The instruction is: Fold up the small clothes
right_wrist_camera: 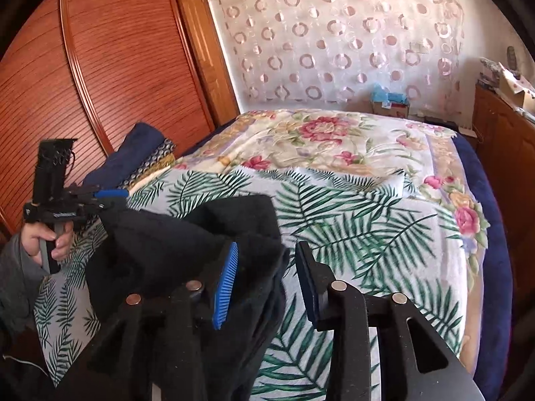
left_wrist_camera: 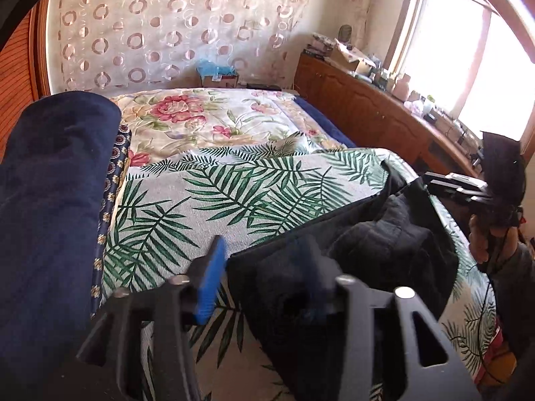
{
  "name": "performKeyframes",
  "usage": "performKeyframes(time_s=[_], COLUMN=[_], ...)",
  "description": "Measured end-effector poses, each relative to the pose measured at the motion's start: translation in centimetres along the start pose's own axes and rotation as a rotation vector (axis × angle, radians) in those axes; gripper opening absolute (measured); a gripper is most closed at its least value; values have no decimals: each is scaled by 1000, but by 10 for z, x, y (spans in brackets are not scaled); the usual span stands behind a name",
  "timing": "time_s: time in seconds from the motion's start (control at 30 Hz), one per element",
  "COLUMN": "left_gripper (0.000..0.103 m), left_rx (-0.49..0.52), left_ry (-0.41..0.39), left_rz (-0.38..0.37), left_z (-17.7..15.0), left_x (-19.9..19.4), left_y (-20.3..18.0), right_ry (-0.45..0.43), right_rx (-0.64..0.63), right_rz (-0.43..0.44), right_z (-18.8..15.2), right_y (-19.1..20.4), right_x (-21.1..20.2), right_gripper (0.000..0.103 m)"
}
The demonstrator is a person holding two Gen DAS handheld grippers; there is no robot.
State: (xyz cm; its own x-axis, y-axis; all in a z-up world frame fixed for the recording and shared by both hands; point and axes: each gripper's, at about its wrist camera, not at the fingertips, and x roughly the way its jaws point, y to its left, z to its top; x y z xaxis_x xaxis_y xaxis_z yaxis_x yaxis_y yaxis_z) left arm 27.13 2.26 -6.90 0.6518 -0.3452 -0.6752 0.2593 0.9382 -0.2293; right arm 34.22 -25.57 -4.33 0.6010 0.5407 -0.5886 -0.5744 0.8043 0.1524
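The black garment (right_wrist_camera: 187, 244) lies bunched on the leaf-print cloth (right_wrist_camera: 351, 227) on the bed. The left hand-held gripper (left_wrist_camera: 264, 274) and right hand-held gripper (right_wrist_camera: 267, 284) stand open around its edges, not pinching. Closing too shallow could let the cloth slip out and fold crooked.

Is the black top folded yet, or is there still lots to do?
Not yet. The black garment lies bunched on the leaf-print cloth, with no neat fold showing. The left gripper and right gripper are both at it, jaws apart, cloth between them. All the folding and smoothing is still left.
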Motion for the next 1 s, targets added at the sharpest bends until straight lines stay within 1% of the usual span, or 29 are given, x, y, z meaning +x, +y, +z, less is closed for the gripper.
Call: performKeyframes(time_s=[0.07,0.1,0.13,0.23,0.27,0.3,0.33,0.43,0.5,0.57,0.67,0.7,0.73,0.77,0.8,0.83,0.87,0.93,0.97,1.0], left_gripper=[57,64,67,68,69,69,69,69,69,69,69,67,52,45,30,11,11,11,11,11], left_rx=[-20,-27,-34,-39,-38,-38,-38,-38,-33,-27,-2,9,17,27,32,45,61,99,89,67], left_ry=[-20,-26,-31,-37,-35,-34,-31,-16,-14,-13,-15,-12,-14,-2,14,21,18,-32,-44,-40], left_rz=[-28,-38,-42,-45,-49,-55,-57,-71,-69,-66,-66,-64,-69,-77,-77,-86,-86,-12,15,31], left_z=[-4,-6,-8,-16,-17,-19,-21,-25,-26,-23,-17,-14,-12,-8,-6,-3,-2,4,9,13], left_x=[-9,-13,-15,-22,-22,-22,-22,-19,-16,-10,-3,0,3,8,12,14,14,10,9,10], left_y=[2,2,3,3,2,2,2,1,1,-1,-4,-6,-7,-8,-10,-13,-16,-21,-19,-16], right_ry=[7,14,22,41,42,43,38,-51,-103,-106,-75,-66,-61,-58,-53,-47,-44,-47,-53,-56], right_rx=[4,6,3,-23,-35,-52,-68,-105,-77,-48,-56,-59,-60,-57,-58,-61,-65,-70,-72,-69], right_rz=[1,14,23,23,26,35,36,0,-76,-123,-119,-119,-121,-122,-121,-121,-123,-122,-120,-121], right_z=[3,4,4,8,9,11,12,18,23,27,25,24,24,24,24,25,26,29,30,31], right_y=[0,0,2,7,8,10,12,16,11,5,2,1,1,-1,1,1,0,11,12,12], right_x=[2,3,5,10,11,12,11,-1,-9,-8,-1,1,2,2,1,1,1,4,1,0], right_gripper=[38,38,38,37,22,5,5,4,4,4,4,4,4,4,4,4,4,4,4,4])
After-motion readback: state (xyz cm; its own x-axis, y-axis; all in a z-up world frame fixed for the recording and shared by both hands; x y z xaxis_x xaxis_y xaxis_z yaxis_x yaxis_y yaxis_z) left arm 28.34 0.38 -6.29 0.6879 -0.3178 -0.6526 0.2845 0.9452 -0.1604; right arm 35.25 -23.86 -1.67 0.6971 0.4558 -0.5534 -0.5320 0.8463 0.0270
